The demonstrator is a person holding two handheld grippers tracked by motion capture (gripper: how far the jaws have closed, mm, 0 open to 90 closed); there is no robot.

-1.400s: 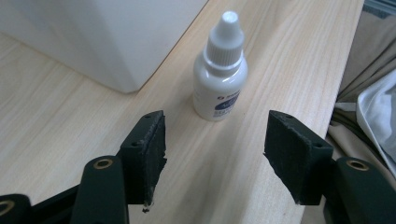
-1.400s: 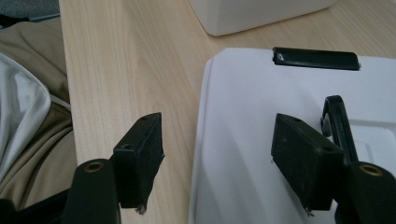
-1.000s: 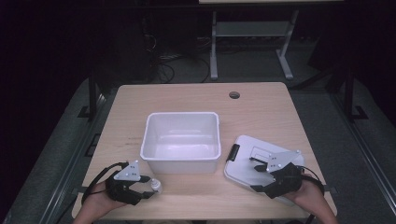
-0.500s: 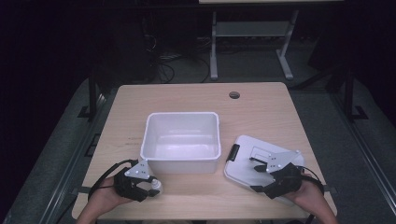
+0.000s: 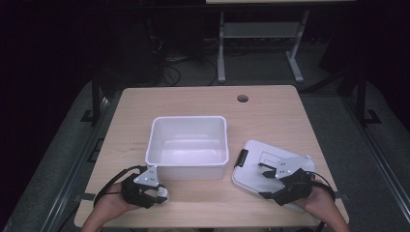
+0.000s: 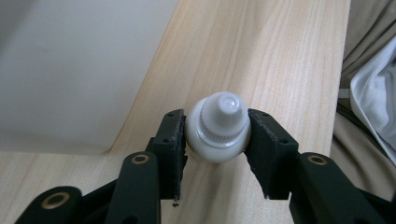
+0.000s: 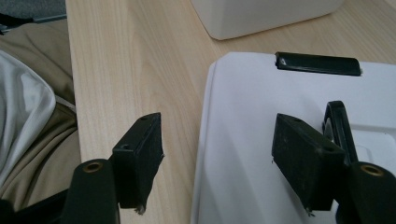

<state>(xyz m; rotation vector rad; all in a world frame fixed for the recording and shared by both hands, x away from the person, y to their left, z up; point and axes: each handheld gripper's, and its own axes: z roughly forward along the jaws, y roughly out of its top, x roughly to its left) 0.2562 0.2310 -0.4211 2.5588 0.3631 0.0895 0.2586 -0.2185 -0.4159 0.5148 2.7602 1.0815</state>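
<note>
From the high view, your left gripper (image 5: 155, 195) sits at the near left of the wooden table (image 5: 193, 99), just in front of the near left corner of the white plastic bin (image 5: 189, 145). A small white bottle (image 5: 162, 194) shows at its tip, resting on the wood close to the near edge. Your right gripper (image 5: 267, 180) lies at the near right, over the white lid (image 5: 256, 159), which lies flat just right of the bin with its black latch (image 5: 240, 158) on the side toward the bin. The bin stands open near the middle of the table, and a round hole (image 5: 242, 98) marks the far side of the tabletop.

In the left gripper view, your left gripper (image 6: 217, 140) has just been closing, and the small white bottle (image 6: 218, 128) sits between its two pads, with both pads pressed against its rounded body. The ribbed cap points away from the camera. The bin's wall (image 6: 70, 70) rises at the left, and bare wood runs ahead of the bottle.

In the right gripper view, your right gripper (image 7: 217, 149) stands wide open and grips nothing. One jaw hangs over bare wood and the other over the lid (image 7: 243, 140), whose edge runs between them. The black latch (image 7: 317, 64) lies ahead on the lid's far edge, with the bin's base (image 7: 261, 16) just beyond it.
</note>
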